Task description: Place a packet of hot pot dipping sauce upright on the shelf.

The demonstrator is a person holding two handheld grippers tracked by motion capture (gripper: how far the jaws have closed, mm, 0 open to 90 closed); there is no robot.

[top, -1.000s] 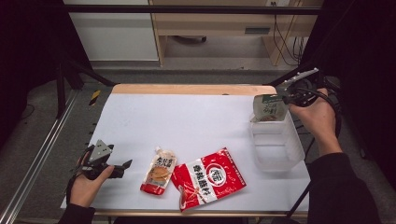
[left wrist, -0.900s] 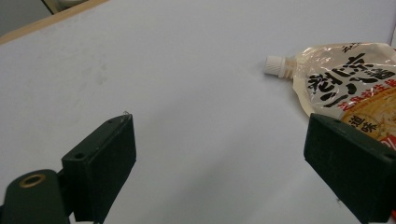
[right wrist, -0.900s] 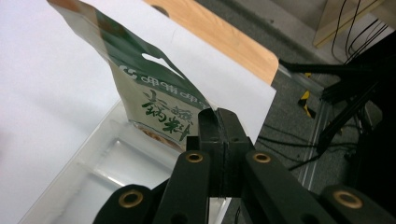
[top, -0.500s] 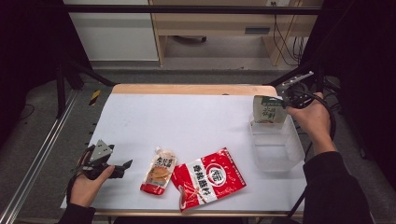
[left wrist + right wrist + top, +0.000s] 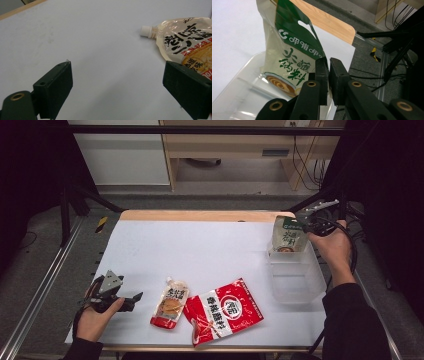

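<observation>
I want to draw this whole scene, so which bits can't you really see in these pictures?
- Green pouch: in the right gripper view its edge is hidden between the right gripper's fingers, and its top is cut off by the frame.
- Spouted pouch: in the left gripper view the right frame edge cuts it off.
- Red packet: its small print is too tiny in the high view.
- Clear bin: its floor is glare-blurred.

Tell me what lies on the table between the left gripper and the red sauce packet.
The spouted sauce pouch lies between the left gripper and the red sauce packet, seen in the high view.
</observation>
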